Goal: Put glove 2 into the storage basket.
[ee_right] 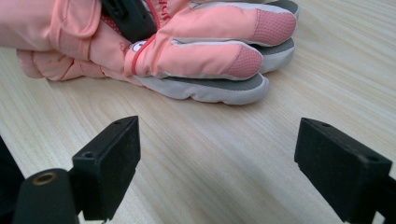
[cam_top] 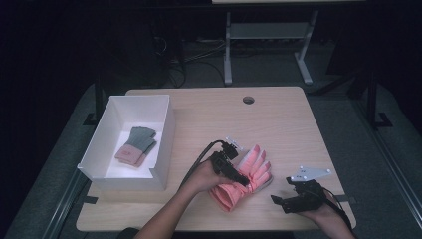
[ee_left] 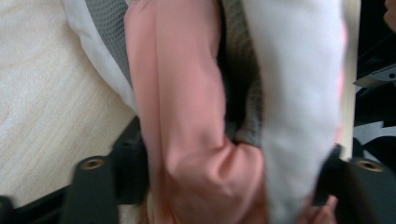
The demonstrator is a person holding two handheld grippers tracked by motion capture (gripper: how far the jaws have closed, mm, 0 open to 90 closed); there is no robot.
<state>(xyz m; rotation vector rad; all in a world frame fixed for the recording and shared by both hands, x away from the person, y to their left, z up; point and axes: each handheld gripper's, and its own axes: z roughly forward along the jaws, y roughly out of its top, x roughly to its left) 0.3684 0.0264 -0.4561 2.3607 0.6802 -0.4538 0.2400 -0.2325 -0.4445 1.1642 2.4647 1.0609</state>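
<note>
Left tool (cam_top: 242, 180) around pink glove (cam_top: 249, 174)

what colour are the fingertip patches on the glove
Darker pink mesh on the salmon-pink glove; clearest in the right gripper view.

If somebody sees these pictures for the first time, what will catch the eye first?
The padded pink ski gloves lying stacked near the front of the wooden table, with the left gripper closing around them. Next, the white cardboard box at the left, holding small grey and pink knitted gloves. The right gripper waits open beside.
</note>
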